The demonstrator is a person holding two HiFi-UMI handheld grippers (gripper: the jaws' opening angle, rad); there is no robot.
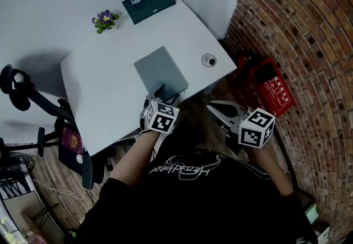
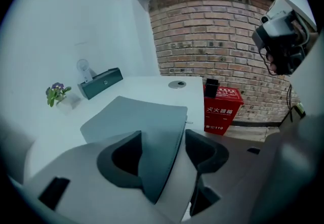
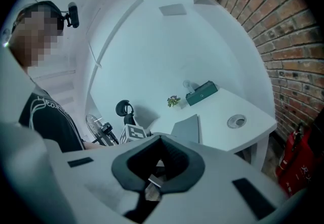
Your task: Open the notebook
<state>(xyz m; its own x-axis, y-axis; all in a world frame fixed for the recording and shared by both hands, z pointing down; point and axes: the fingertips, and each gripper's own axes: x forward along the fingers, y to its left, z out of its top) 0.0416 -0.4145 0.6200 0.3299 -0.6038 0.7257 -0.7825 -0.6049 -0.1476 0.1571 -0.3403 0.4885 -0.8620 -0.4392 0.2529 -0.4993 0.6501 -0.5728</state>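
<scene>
A closed grey notebook point(image 1: 160, 72) lies flat on the white desk point(image 1: 99, 83), near its front edge. My left gripper point(image 1: 160, 93) reaches over that edge at the notebook's near end. In the left gripper view the jaws of the left gripper point(image 2: 162, 154) stand wide apart. The notebook's near corner point(image 2: 147, 122) lies between them, and a gap shows at the right pad point(image 2: 205, 153). My right gripper point(image 1: 216, 107) hangs off the desk to the right, above the floor. Its fingertips meet with nothing between them point(image 3: 161, 139). The right gripper view shows the notebook point(image 3: 186, 129) from the side.
A dark green box point(image 1: 149, 2) and a small potted flower point(image 1: 104, 20) stand at the desk's far side. A round cable grommet point(image 1: 208, 60) sits at the right. A red box point(image 1: 265, 86) stands on the floor by the brick wall. An office chair point(image 1: 22, 94) is left.
</scene>
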